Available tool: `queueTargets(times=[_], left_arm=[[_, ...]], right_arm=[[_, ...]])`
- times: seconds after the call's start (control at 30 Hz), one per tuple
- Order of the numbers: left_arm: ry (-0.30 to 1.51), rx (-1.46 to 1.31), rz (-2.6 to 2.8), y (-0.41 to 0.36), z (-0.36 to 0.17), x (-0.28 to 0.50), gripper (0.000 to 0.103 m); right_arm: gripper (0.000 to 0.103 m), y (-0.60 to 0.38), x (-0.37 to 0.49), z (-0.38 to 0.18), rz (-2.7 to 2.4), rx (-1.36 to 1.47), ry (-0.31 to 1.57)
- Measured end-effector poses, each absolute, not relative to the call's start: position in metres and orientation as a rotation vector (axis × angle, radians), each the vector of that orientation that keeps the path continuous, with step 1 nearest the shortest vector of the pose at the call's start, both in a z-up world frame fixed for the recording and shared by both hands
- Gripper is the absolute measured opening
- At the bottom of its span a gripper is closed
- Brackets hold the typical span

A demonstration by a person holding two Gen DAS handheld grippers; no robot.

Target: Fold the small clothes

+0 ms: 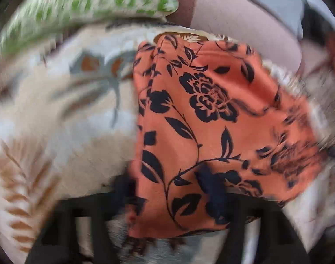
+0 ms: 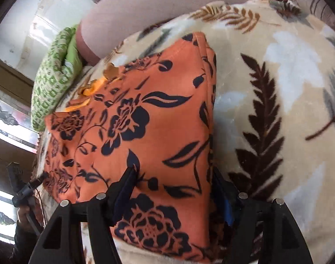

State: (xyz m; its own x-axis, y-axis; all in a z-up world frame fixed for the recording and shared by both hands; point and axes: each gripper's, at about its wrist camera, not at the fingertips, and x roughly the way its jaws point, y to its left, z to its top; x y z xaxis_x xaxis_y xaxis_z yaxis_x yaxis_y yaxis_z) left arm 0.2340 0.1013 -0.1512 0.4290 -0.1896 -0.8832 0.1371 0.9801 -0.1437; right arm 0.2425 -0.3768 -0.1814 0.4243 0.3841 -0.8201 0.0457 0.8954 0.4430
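Note:
An orange garment with black flowers (image 2: 145,121) lies folded on a cream leaf-print blanket (image 2: 277,88). My right gripper (image 2: 174,184) is open at its near end. One of the fingers (image 2: 127,180) rests on top of the cloth and the other stands by the folded right edge. In the blurred left wrist view the same garment (image 1: 200,110) fills the middle. My left gripper (image 1: 167,187) straddles its near edge with the tips apart and the cloth lying flat between them. The left gripper (image 2: 22,187) also shows at the garment's far left corner, held by a hand (image 2: 24,215).
A green-patterned pillow (image 2: 53,83) lies beyond the garment by a pink padded headboard (image 2: 167,4). The blanket (image 1: 57,121) stretches to the left in the left wrist view. A bright window (image 2: 4,132) is at the far left.

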Motion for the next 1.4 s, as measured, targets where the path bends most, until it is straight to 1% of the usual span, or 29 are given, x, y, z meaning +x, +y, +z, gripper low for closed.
queueTargets(times=[0.03,0.07,0.1,0.17,0.3,0.43,0.5,0.57,0.6,0.63,0.67,0.7,0.73,0.77,0.83,0.9,1.0,1.23,1.27,1.3,1.33,1.4], left_arm=[[1.13,-0.085,-0.233,0.1,-0.149,0.237,0.014],[1.149,-0.111,-0.239,0.101,-0.145,0.241,0.014],[1.145,-0.11,-0.231,0.1,-0.139,0.244,0.012],[1.12,-0.11,-0.223,0.098,-0.123,0.245,0.012],[0.993,-0.135,-0.225,0.102,-0.066,0.217,0.011],[0.927,-0.165,-0.227,0.116,-0.022,0.144,0.012],[0.952,-0.195,-0.216,0.128,-0.028,0.108,0.013],[1.015,-0.195,-0.198,0.129,-0.056,0.085,0.019],[1.041,-0.209,-0.192,0.134,-0.078,0.074,0.029],[1.096,-0.214,-0.183,0.139,-0.106,0.066,0.042],[1.167,-0.197,-0.133,0.145,-0.131,0.061,0.042],[1.171,-0.215,-0.123,0.153,-0.14,0.057,0.042],[1.117,-0.241,-0.137,0.159,-0.132,0.051,0.044],[1.089,-0.22,-0.095,0.164,-0.119,0.05,0.047],[0.985,-0.17,-0.08,0.169,-0.092,0.052,0.056],[0.909,-0.131,-0.097,0.17,-0.073,0.062,0.061],[0.909,-0.071,-0.163,0.159,-0.066,0.097,0.061],[1.007,0.08,-0.203,0.124,-0.098,0.168,0.059],[1.025,0.085,-0.198,0.123,-0.102,0.174,0.055],[1.047,0.097,-0.194,0.122,-0.108,0.183,0.023],[1.061,0.12,-0.179,0.122,-0.112,0.188,0.0],[1.059,0.107,-0.164,0.124,-0.116,0.192,0.0]], right_arm=[[0.049,-0.375,0.245,-0.179,0.227,0.426,1.132],[0.031,-0.372,0.245,-0.179,0.244,0.446,1.139],[0.027,-0.371,0.248,-0.176,0.25,0.47,1.145],[0.025,-0.367,0.246,-0.165,0.257,0.474,1.128],[0.023,-0.361,0.239,-0.116,0.297,0.539,1.03],[0.021,-0.359,0.203,-0.076,0.333,0.544,0.972],[0.021,-0.356,0.172,-0.073,0.367,0.559,0.981],[0.023,-0.354,0.143,-0.083,0.362,0.53,1.02],[0.029,-0.349,0.129,-0.1,0.346,0.509,1.052],[0.045,-0.344,0.12,-0.121,0.345,0.487,1.089],[0.063,-0.338,0.114,-0.147,0.336,0.457,1.167],[0.076,-0.334,0.109,-0.172,0.268,0.406,1.248],[0.075,-0.331,0.1,-0.179,0.222,0.354,1.227],[0.075,-0.329,0.092,-0.172,0.242,0.339,1.167],[0.075,-0.332,0.085,-0.153,0.235,0.367,1.098],[0.075,-0.336,0.088,-0.134,0.223,0.369,1.018],[0.075,-0.335,0.105,-0.12,0.208,0.378,0.984],[0.075,-0.33,0.126,-0.122,0.216,0.381,0.966],[0.075,-0.329,0.129,-0.123,0.215,0.377,0.97],[0.075,-0.33,0.133,-0.123,0.213,0.372,0.97],[0.075,-0.332,0.137,-0.124,0.206,0.368,0.972],[0.075,-0.338,0.144,-0.124,0.195,0.368,0.975]])
